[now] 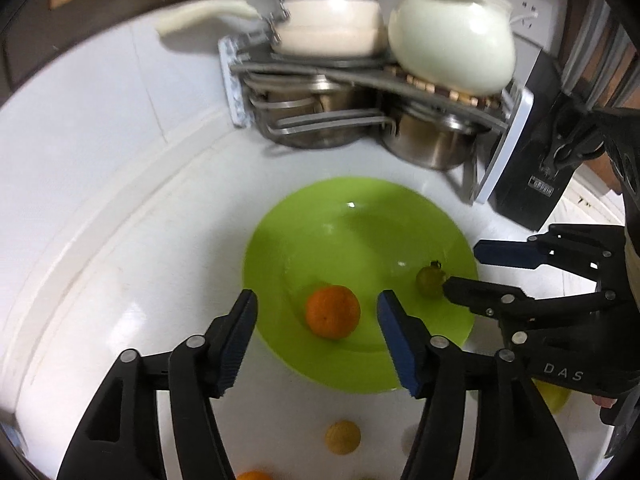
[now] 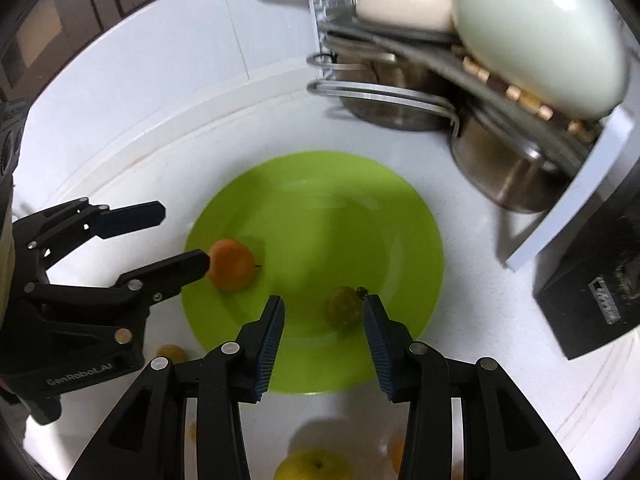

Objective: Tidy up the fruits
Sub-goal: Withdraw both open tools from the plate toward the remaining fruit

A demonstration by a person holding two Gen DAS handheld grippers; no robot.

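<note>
Two fruits lie on the green plate (image 1: pixel 280 360), apparently just set there. At left, the left gripper (image 1: pixel 318 336) hangs over the orange (image 1: pixel 333 311), jaws released and clear of it. Rightward, the right gripper (image 2: pixel 324 332) brackets the small green fruit (image 2: pixel 342 306), jaws parted, not pressing. More fruit waits on the white table (image 1: pixel 120 280). Behind, a rack (image 1: pixel 360 80) holds pots against white tile.
</note>
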